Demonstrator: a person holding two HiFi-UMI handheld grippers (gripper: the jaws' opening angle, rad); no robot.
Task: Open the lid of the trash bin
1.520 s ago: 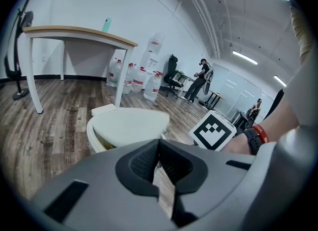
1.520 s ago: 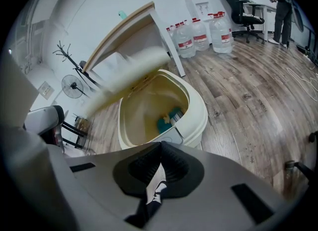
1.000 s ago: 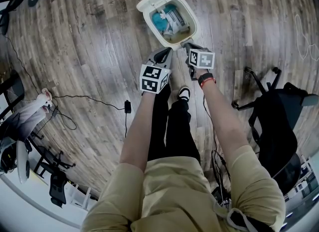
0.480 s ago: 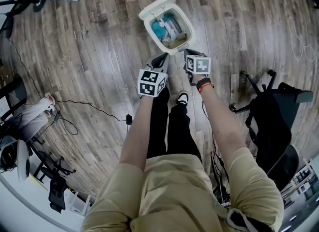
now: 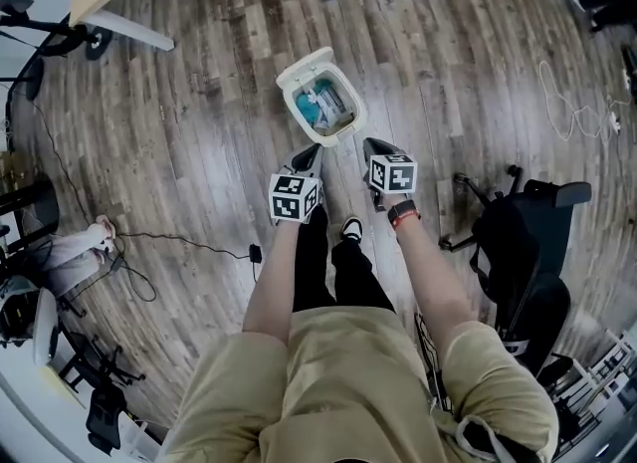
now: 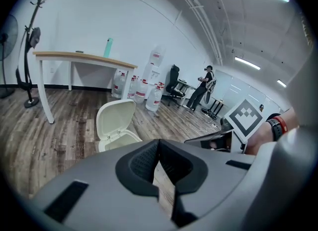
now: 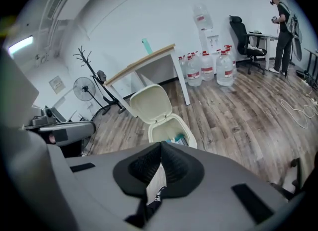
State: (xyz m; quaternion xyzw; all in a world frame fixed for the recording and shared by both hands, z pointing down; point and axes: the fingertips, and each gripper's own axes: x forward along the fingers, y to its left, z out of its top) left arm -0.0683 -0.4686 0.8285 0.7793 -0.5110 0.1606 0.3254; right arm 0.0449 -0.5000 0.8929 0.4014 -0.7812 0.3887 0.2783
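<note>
Holding the left gripper (image 5: 308, 155) and right gripper (image 5: 371, 143) side by side with fingers (image 6: 143, 163) pressing together on nothing, pointing at the trash bin (image 7: 157, 133) near, ahead of the fingertips, with its lid (image 7: 150, 103) standing open.

Open-plan office, wooden desk (image 6: 84, 56), swivel chair (image 7: 245, 38), water jugs (image 7: 208, 71), floor fan (image 7: 82, 90)

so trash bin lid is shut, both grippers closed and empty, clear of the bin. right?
No: the lid is open, tipped back, with rubbish visible in the trash bin, per the head view. Left gripper and right gripper are closed, empty, clear of it.
</note>
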